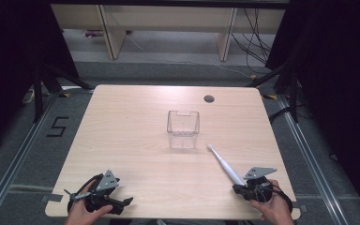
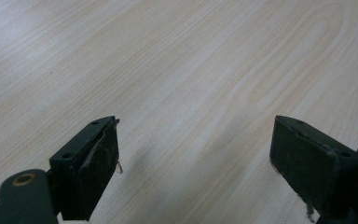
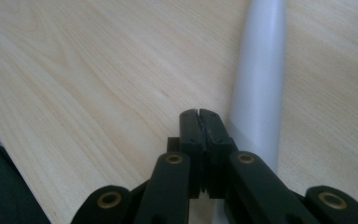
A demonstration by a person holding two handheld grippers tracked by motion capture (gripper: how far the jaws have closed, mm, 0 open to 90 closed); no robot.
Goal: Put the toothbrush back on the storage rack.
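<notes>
resting near the front edge of the table [image 1: 122, 108], the right gripper [image 3: 199, 113] has its jaws pressed flat together with nothing between them, and the white electric toothbrush [image 1: 225, 165] lies just beside them on the wood, its handle end at the gripper and its brush head pointing ahead and to the gripper's left, toward the clear plastic container [image 1: 183, 129]. seen from the right gripper view, the toothbrush handle [image 3: 259, 79] runs past the closed jaws on their right, very close, though i cannot tell if it touches. the left gripper [image 2: 193, 140] sits well apart at the other front corner, jaws spread wide over bare wood, holding nothing. the risk, as i judge it, is a nudge: closed jaws sliding sideways could roll the round handle away toward the nearby right edge of the table. opening first looks safer. ahead of both grippers lies plenty of bare tabletop, but behind them the front edge is close.
</notes>
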